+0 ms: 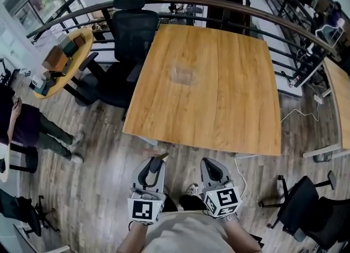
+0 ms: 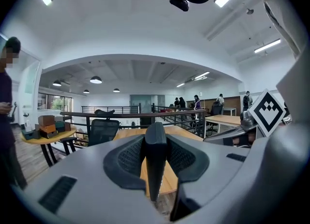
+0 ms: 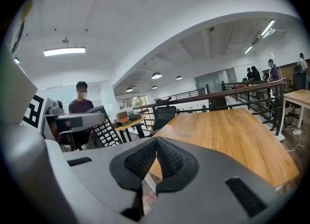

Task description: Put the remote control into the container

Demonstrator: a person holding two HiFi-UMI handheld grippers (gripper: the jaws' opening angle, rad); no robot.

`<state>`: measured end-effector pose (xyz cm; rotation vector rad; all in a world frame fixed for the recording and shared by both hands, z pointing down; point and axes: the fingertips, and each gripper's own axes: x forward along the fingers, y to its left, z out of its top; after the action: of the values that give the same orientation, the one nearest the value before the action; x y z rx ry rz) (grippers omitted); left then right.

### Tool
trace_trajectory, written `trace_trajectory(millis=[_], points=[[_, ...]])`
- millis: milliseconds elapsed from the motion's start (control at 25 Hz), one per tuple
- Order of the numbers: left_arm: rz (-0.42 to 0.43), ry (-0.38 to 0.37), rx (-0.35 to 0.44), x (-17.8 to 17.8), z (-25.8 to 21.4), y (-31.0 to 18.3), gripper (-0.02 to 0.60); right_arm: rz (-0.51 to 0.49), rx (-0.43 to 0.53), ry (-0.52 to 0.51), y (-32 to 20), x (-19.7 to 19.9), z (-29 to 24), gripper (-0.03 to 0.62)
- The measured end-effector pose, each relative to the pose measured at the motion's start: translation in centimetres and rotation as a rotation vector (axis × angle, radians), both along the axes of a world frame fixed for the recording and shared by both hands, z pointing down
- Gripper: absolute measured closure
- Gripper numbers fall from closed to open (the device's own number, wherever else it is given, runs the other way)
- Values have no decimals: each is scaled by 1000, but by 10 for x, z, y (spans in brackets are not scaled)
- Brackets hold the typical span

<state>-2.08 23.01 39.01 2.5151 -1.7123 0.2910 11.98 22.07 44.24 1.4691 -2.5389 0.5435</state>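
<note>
A clear, nearly see-through container (image 1: 183, 74) stands on the wooden table (image 1: 229, 104), left of its middle. My left gripper (image 1: 157, 162) hangs over the floor short of the table's near edge, shut on the remote control (image 2: 156, 169). That remote stands edge-on as a dark bar between the jaws. From the right gripper view the remote control (image 3: 105, 132) shows its white buttons, sticking out of the left gripper. My right gripper (image 1: 209, 164) is beside it, also short of the table, its pads (image 3: 167, 156) pressed together on nothing.
A black office chair (image 1: 128, 44) stands at the table's far left corner. A round side table (image 1: 63, 60) with boxes lies further left. A person (image 1: 27, 126) stands on the floor at the left. Another chair (image 1: 311, 208) is at the lower right; a railing (image 1: 246, 8) runs behind.
</note>
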Motion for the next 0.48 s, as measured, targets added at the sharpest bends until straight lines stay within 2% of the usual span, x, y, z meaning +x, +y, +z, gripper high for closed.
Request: trace_trajectory(millis=[120, 240, 480], points=[[-20, 5, 12, -2, -6, -13, 459, -10, -2, -8, -14, -1, -2, 576], [-35, 64, 45, -2, -11, -34, 459, 2, -8, -15, -29, -2, -1, 576], [13, 107, 34, -6, 3, -94, 459, 78, -55, 14, -68, 5, 18, 576]])
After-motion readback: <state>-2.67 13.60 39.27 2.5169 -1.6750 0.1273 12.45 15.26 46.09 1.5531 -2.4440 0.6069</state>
